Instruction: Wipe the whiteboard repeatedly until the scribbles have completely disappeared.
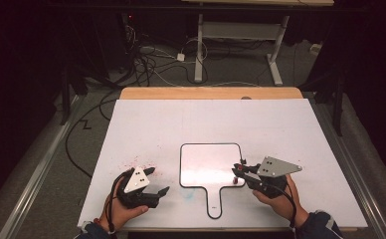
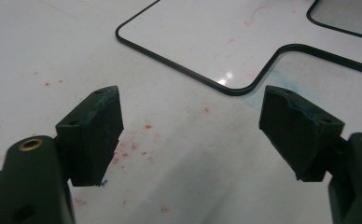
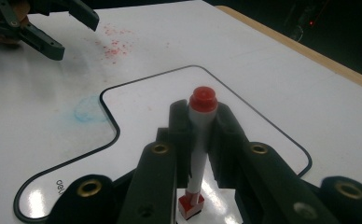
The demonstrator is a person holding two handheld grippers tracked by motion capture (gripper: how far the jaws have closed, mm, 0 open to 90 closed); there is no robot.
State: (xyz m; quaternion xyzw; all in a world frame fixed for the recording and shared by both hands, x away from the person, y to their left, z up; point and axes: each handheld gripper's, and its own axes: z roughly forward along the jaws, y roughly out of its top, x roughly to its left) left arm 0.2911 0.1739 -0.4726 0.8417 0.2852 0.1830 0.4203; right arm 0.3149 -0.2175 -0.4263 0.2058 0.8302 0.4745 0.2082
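right tongs (image 3: 201, 140) clamped on a red-capped white marker (image 3: 198, 140) over the black-rimmed paddle-shaped whiteboard (image 1: 201, 164); left tongs (image 1: 153, 181) wide open, empty at 8 o'clock; guessing uncapping next

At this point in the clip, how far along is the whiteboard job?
Done: the right gripper is shut on a red marker, tip down on the small whiteboard. In hand: starting to write. Left: no clear writing yet; the left gripper waits open beside red specks.

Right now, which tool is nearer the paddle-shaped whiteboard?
Right. The right tool is over the paddle-shaped whiteboard at its right edge, clamping a red marker upright with its lower end on the board. The left tool sits open on the table, left of the board.
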